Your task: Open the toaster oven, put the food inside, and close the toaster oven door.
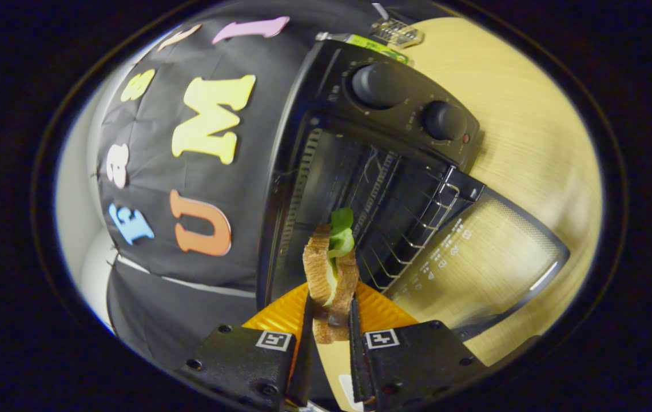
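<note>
A sandwich (330, 274) of two brown bread slices with green lettuce sticking out stands on edge between my fingers, and my gripper (330, 320) is shut on it. Just ahead of the sandwich stands the black toaster oven (360, 143), seen rolled sideways. Its glass door (474, 257) hangs fully open toward me. Inside the dark cavity a wire rack (412, 212) shows. The sandwich's lettuce end reaches to the mouth of the cavity. Two round knobs (377, 84) sit on the oven's control panel.
The oven rests on a light wooden tabletop (532, 126). An orange ribbed surface (280, 315) lies under my fingers. Beyond the oven lie a green-labelled item (372, 44) and a small metal clip-like object (397, 31).
</note>
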`<state>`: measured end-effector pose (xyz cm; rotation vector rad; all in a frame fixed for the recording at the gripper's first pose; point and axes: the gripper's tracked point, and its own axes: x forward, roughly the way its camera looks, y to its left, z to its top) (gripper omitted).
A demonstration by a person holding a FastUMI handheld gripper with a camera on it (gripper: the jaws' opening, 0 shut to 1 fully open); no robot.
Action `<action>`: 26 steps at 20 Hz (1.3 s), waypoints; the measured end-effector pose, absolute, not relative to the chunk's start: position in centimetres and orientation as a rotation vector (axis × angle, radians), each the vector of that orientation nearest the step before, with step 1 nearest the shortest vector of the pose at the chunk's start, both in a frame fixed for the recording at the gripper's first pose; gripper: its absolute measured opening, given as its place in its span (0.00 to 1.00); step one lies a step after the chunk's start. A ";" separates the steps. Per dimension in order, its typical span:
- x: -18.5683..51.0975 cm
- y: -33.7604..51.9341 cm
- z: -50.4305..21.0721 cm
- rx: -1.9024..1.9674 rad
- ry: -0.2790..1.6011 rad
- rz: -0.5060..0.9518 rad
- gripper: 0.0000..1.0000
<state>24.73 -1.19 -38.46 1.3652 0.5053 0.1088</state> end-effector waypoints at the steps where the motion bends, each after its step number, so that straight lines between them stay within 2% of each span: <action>1: 25.6 -1.7 -38.7 1.391 0.471 0.077 0.33; 12: 29.3 -0.5 -40.4 1.374 0.410 -0.033 0.39; 14: 29.0 0.1 -41.5 1.378 0.474 -0.078 0.44; 15: 28.7 0.9 -41.4 1.391 0.515 -0.073 0.52; 16: 28.8 1.4 -40.9 1.378 0.530 -0.056 0.55; 20: 26.8 3.8 -40.7 1.245 0.702 0.037 0.88; 22: 25.8 3.7 -41.0 1.190 0.744 0.029 0.96; 26: 22.3 3.7 -41.5 1.128 0.867 0.024 0.96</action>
